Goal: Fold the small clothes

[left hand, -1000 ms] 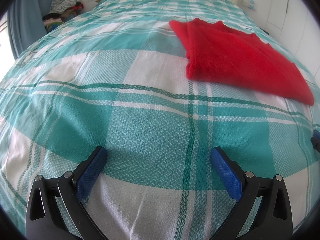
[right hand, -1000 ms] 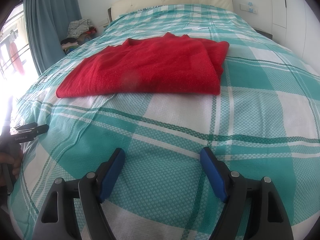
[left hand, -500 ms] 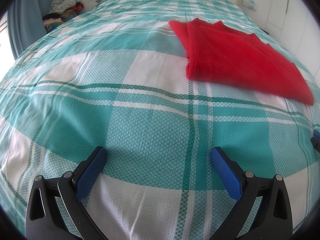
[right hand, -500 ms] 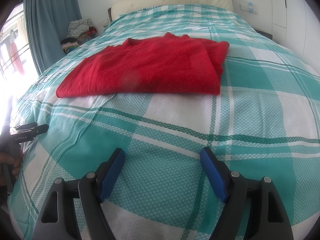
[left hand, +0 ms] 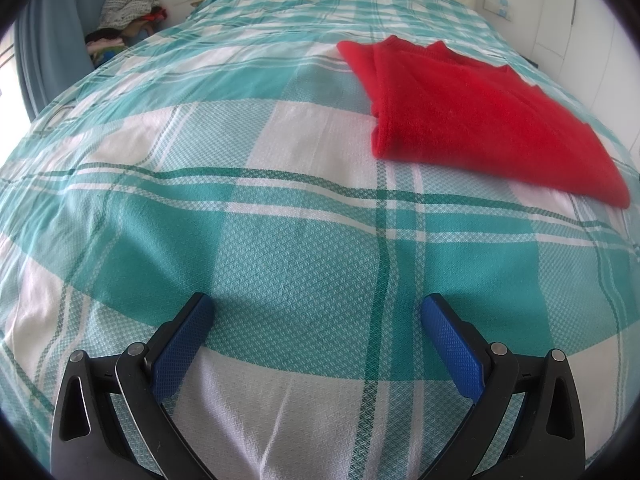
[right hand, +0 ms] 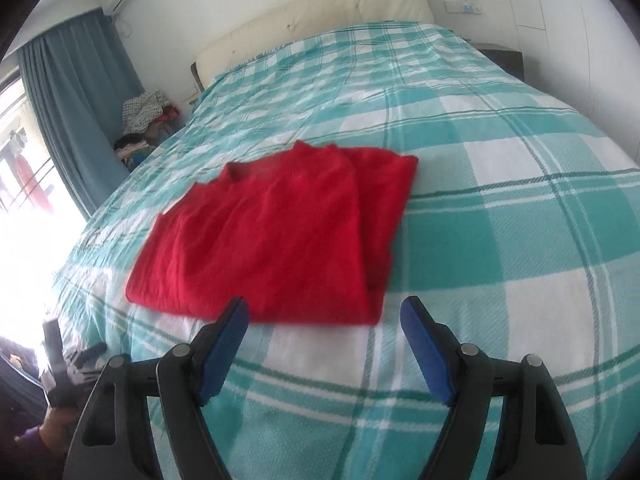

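Note:
A red knit garment point(left hand: 472, 120) lies partly folded on the teal and white checked bed cover point(left hand: 304, 240), at the upper right of the left wrist view. My left gripper point(left hand: 318, 304) is open and empty, low over the cover, well short of the garment. In the right wrist view the garment point(right hand: 272, 236) lies just ahead. My right gripper point(right hand: 324, 306) is open and empty, raised over the garment's near edge.
A pile of clothes point(right hand: 146, 120) sits beside the bed at the far left, by a blue curtain point(right hand: 76, 120). A cream headboard point(right hand: 320, 12) stands at the far end. The left gripper's body point(right hand: 64, 364) shows at the lower left of the right wrist view.
My right gripper has lifted and moved forward towards the red garment, now looking down on it. The left gripper has not moved.

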The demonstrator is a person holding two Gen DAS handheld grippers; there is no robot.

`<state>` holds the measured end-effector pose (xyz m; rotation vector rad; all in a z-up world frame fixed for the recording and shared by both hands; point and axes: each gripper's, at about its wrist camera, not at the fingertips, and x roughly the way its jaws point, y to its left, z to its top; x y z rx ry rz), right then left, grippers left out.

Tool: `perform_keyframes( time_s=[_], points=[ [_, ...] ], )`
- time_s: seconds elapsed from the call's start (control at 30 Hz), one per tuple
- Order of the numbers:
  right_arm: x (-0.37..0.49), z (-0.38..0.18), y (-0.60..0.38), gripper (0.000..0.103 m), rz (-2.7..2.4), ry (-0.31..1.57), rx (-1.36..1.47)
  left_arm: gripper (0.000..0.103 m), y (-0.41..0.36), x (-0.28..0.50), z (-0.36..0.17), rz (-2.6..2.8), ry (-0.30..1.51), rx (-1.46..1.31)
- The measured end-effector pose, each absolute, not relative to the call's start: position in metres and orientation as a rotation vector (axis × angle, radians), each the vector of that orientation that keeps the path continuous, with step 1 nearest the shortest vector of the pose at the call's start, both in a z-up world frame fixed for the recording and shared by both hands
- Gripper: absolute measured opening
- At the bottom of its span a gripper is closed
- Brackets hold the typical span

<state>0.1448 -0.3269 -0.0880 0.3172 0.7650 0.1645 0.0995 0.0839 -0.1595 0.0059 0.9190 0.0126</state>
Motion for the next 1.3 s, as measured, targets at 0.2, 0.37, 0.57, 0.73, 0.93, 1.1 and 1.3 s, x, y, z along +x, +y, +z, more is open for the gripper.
perform_keyframes(
  time_s=[0.2, 0.37, 0.57, 0.73, 0.93, 1.1, 1.3],
  points=[
    [0.218, -0.107, -0.35, 0.078, 0.149, 0.848, 0.433, 0.103, 0.084, 0.099, -0.16, 0.012, 0.919, 0.005],
    [0.242, -0.129, -0.339, 0.08, 0.176, 0.934, 0.479, 0.103, 0.084, 0.099, -0.16, 0.012, 0.919, 0.005],
    [0.25, -0.114, -0.301, 0.012, 0.164, 1.02, 0.34, 0.102, 0.09, 0.102, -0.151, -0.015, 0.961, -0.021],
    [0.253, -0.049, -0.238, 0.011, 0.259, 0.938, 0.316, 0.097, 0.108, 0.08, -0.115, -0.002, 0.927, -0.074],
    [0.274, -0.031, -0.123, 0.01, 0.408, 0.928, 0.201, 0.098, 0.123, 0.046, -0.082, 0.006, 0.85, -0.07],
    [0.285, -0.079, -0.047, 0.011, 0.467, 0.973, 0.154, 0.098, 0.139, 0.03, -0.085, 0.019, 0.844, -0.096],
    [0.258, -0.099, -0.012, 0.057, 0.751, 1.013, 0.151, 0.097, 0.153, 0.017, -0.106, 0.029, 0.915, -0.099]
  ],
)
